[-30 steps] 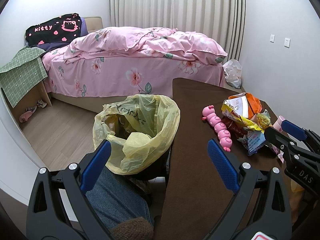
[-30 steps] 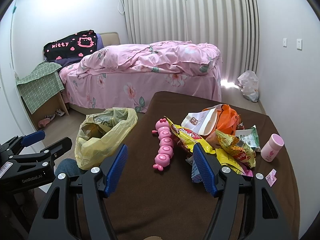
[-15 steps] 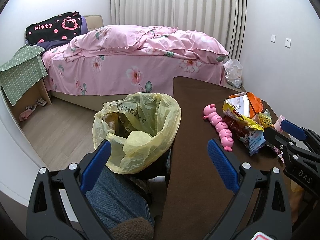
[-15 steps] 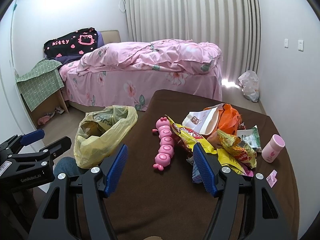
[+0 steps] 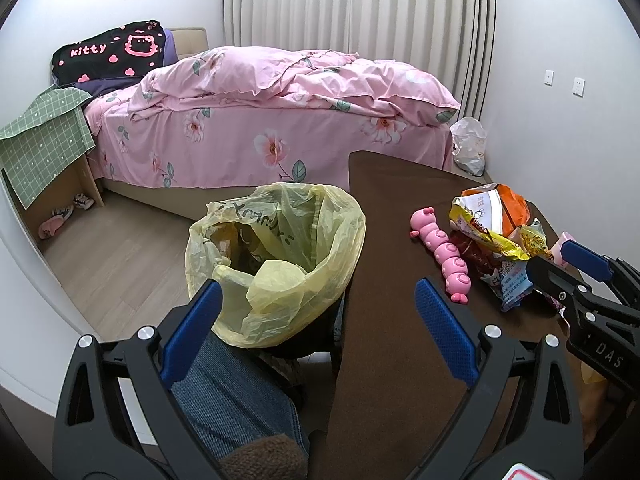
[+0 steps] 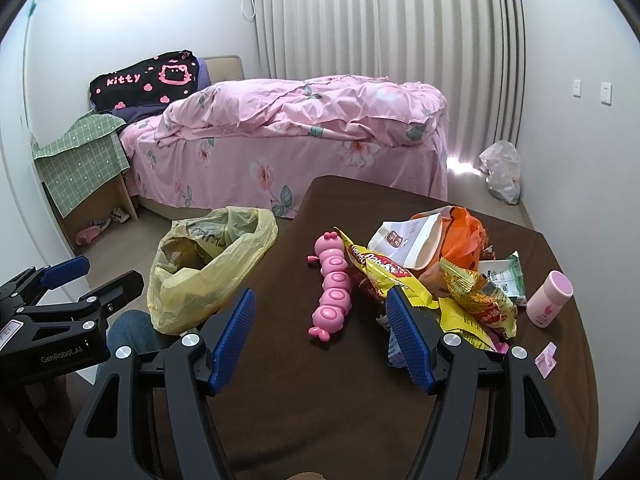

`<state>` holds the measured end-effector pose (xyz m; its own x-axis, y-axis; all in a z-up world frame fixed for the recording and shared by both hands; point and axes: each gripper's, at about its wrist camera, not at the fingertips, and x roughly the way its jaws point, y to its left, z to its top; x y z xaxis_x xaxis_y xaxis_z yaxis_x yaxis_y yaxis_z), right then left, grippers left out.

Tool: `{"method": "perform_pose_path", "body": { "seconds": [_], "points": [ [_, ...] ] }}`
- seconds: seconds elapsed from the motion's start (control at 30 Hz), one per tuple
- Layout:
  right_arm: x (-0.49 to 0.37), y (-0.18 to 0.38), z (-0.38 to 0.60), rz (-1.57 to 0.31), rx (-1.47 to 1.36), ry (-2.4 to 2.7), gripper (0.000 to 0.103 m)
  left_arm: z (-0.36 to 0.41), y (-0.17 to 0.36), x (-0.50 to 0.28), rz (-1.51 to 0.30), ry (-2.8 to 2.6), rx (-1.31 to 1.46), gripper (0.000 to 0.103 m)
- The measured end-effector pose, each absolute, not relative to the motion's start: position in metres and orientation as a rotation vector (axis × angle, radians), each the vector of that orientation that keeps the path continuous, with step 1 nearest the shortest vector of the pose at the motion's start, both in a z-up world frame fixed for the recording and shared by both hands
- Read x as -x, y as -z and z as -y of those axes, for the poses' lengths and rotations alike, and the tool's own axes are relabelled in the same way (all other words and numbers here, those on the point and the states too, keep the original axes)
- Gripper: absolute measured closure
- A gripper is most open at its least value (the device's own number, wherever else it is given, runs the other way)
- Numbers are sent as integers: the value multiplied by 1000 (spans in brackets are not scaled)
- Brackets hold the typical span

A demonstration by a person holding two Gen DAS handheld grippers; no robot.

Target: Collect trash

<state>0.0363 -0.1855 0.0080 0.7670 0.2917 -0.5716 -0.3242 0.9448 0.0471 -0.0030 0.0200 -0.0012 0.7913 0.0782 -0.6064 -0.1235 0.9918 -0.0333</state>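
Currently both tools gape, gripping nothing: left tool [image 5: 316, 316] above yellow trash bag [image 5: 280, 256], right tool [image 6: 322, 338] over surface [image 6: 320, 400] near wrapper pile [image 6: 440, 280].

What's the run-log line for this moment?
left tongs: open, empty | right tongs: open, empty | snack wrappers: on table | yellow trash bag: open beside table

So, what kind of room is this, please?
Most likely a home bedroom: a bed with a pink floral duvet, closed curtains behind it, and a small brown table carrying snack wrappers and a toy.
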Motion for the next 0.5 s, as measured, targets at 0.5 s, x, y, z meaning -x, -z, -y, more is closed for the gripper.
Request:
{"method": "perform_pose_path", "body": {
  "seconds": [0.5],
  "points": [
    [-56, -1, 243, -595, 75, -193, 39, -4, 15, -25, -636, -7, 70, 11]
  ]
}}
